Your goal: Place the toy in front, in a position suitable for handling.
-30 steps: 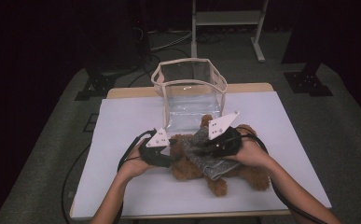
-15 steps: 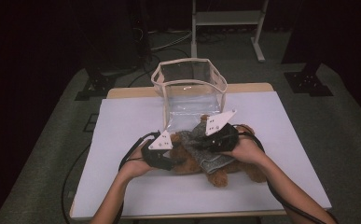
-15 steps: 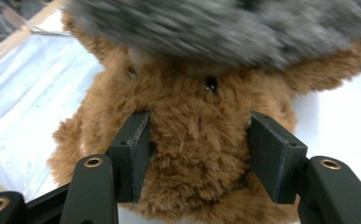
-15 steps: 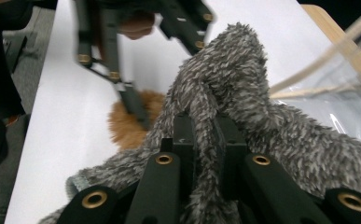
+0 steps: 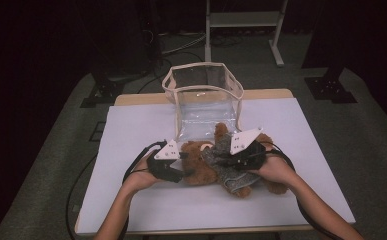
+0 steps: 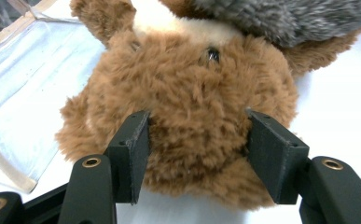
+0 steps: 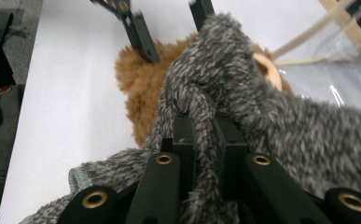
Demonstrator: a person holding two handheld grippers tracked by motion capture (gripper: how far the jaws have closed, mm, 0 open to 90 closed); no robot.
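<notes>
Shifted slightly toward the bag [image 5: 204, 95] since earlier: bear [image 6: 187, 135] lying on surface [image 5: 131, 130], left gripper [image 5: 181, 167] clamping its head, right gripper [image 7: 201, 140] pinching grey garment [image 7: 281, 116], dressing apparently proceeding, next likely needing the fabric pulled further over the body.

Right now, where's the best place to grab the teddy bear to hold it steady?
Probably the head. The teddy bear lies on the white table, head toward the left gripper, whose jaws already straddle it from that end. It is round and soft, so squeezing it across its sides should hold.
</notes>
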